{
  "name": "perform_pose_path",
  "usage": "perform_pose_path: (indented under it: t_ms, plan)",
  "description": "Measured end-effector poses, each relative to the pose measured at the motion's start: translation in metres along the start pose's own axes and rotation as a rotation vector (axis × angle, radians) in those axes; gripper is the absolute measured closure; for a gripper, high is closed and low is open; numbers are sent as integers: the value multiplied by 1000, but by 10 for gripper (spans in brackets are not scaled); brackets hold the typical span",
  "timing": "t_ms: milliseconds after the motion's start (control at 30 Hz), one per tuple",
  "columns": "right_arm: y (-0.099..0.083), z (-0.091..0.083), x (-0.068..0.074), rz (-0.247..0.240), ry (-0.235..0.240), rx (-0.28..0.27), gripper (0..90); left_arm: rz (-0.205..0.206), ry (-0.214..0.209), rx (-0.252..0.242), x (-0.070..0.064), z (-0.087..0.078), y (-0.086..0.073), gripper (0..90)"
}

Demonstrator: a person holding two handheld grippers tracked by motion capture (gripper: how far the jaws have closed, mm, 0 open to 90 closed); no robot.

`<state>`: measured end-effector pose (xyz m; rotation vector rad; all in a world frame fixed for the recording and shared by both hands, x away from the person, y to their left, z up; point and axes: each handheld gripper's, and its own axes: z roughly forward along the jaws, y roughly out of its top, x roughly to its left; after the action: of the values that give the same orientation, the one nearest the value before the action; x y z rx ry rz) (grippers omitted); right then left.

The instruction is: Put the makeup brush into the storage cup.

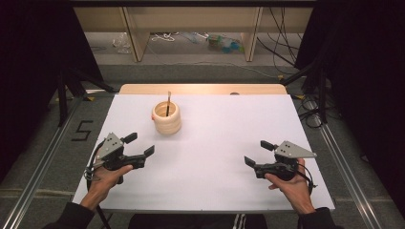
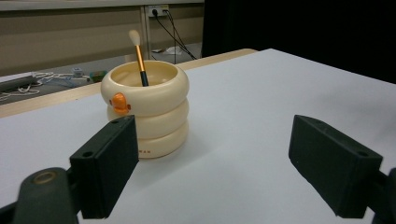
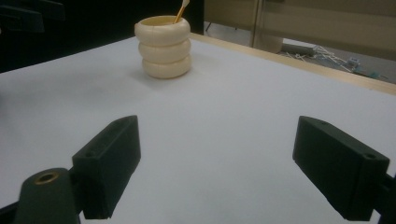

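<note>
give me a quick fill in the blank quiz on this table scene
1. The brush stands inside the cream ____, bristles up.
2. The holder is built like ____ stacked rings.
3. Both the left hand-held gripper and the right hand-held gripper have their jaws ____.
4. The holder sits nearer the ____ hand-held gripper.

Missing words: holder; three; open; left

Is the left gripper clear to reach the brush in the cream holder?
Probably yes: the left gripper is open, bare table lies between it and the holder, and the brush sticks up above the rim.
</note>
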<state>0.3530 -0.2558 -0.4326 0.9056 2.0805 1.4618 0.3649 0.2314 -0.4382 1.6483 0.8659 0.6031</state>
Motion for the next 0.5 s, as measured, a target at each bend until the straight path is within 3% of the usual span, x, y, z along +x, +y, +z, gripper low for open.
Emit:
perform_pose_path:
  t_ms: [333, 500]
  plan:
    - [0, 1, 1, 11, 14, -10, 160, 11, -3, 7, -4, -1, -2, 156]
    - [0, 1, 1, 8, 2, -5, 160, -2, -1, 3, -5, -1, -3, 156]
